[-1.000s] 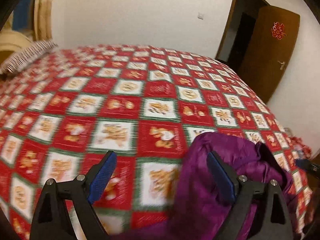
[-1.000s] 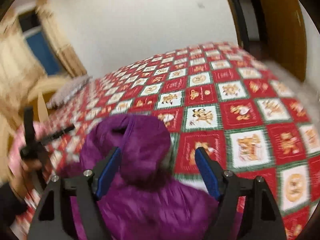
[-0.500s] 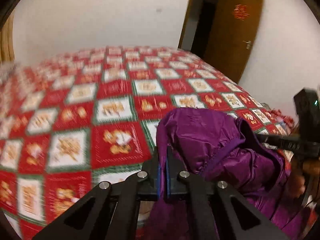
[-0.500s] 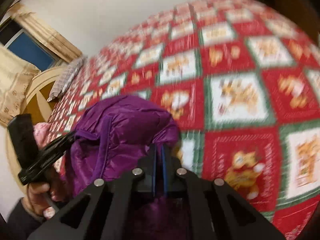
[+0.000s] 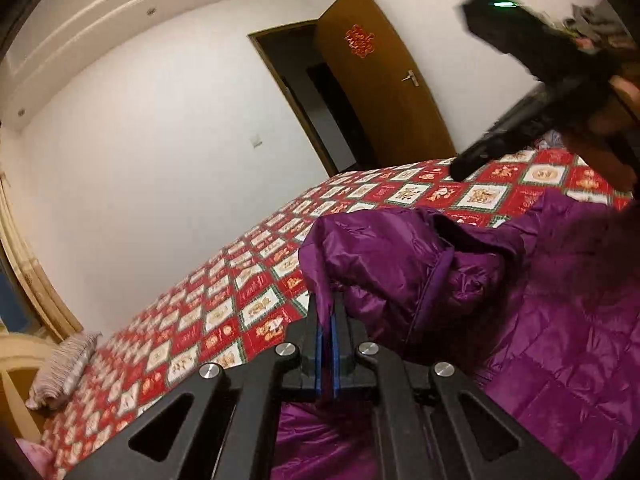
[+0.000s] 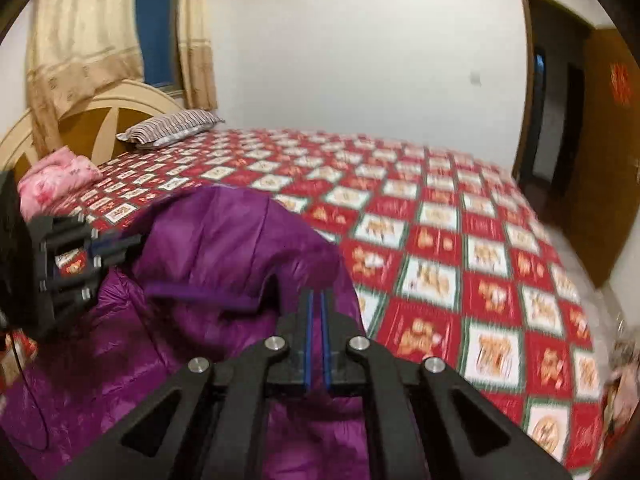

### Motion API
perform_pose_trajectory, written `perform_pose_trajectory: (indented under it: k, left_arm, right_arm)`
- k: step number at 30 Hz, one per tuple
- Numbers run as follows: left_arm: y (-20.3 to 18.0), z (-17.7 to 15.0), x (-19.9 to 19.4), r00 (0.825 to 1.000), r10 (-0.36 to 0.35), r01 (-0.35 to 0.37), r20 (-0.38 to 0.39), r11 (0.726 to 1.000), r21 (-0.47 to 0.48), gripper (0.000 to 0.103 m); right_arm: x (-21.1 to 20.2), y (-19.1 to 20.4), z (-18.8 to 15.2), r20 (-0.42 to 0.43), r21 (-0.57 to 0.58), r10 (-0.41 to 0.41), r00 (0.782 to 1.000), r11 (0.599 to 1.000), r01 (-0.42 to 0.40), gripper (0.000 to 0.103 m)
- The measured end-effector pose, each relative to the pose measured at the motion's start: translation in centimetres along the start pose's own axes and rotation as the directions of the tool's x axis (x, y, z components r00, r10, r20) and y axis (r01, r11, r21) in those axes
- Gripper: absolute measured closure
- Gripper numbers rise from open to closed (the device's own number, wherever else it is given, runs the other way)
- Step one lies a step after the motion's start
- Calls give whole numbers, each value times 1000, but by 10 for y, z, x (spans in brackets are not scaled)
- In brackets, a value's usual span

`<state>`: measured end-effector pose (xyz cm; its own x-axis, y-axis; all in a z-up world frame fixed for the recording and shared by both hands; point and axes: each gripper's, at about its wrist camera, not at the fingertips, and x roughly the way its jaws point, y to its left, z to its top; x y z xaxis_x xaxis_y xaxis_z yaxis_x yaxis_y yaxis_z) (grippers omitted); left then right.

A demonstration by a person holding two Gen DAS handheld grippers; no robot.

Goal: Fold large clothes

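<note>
A purple quilted jacket (image 5: 540,320) lies bunched at the near edge of the bed, on a red patchwork bedspread (image 5: 240,292), its hood area raised in a puffy fold. The left hand-held gripper (image 5: 326,312) has its blue-lined fingers pressed together, pinching a fold of the jacket's fabric. The right hand-held gripper (image 6: 317,308) is likewise pressed together on the jacket's raised edge. A striped pillow (image 6: 172,126) and a pink cloth (image 6: 56,180) sit near the headboard (image 6: 100,120), well apart from the jacket. A brown door (image 5: 384,84) stands open beyond the bed.
</note>
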<state>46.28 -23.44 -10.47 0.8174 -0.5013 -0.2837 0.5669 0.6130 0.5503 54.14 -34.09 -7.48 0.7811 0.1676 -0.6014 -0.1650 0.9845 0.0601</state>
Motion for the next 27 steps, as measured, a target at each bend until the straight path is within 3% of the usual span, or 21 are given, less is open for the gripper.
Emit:
perform_pose_trajectory:
  k: [2,4,8,14,16,19,20,21,22,23,24,26,27]
  left_arm:
    - [-8,-4,-4,999,32,-34,19,997,76,100]
    - [-21,-14,-11,998,49,-57,44,979,197,100]
    - [-38,-38,-28,996,58,-75,60,938,339,99]
    - [-40,-51,-52,996,73,-89,58,931,353,99]
    - [-33,-52,-60,997,66,-72,32,946,316,99]
    - [0,-54,-69,996,71,-61,-60,988,145,94]
    - [10,-56,-72,994,74,-67,-85,994,90,90]
    - [25,-59,-71,989,84,-82,-119,996,17,68]
    - [35,-60,-71,985,97,-102,-139,994,-27,38]
    - [50,-60,-70,980,128,-146,-155,983,-110,26]
    - [61,-59,-69,977,139,-166,-160,971,-172,11]
    - [77,-51,-58,974,135,-184,-184,941,-283,10]
    - [85,-45,-49,969,133,-199,-209,922,-332,10]
  right_arm:
    - [7,-17,7,-18,79,-19,1000,997,20,76]
    - [10,-28,9,-29,135,9,1000,991,-5,65]
    - [11,-40,8,-31,232,56,998,971,-47,56]
    - [28,-29,8,-60,336,183,981,930,-153,55]
    - [30,-14,5,-107,338,293,950,909,-243,55]
    - [21,14,-7,-208,259,390,897,906,-334,55]
    - [11,27,-17,-250,209,404,880,910,-358,55]
    - [3,37,-26,-288,175,418,862,908,-382,55]
    - [-5,46,-36,-321,138,416,851,909,-393,55]
    - [-10,49,-43,-334,106,398,854,917,-386,55]
    - [-20,53,-49,-332,62,356,873,932,-357,55]
    - [-26,45,-45,-297,80,333,895,943,-324,53]
    - [-30,33,-35,-236,126,319,918,947,-297,49]
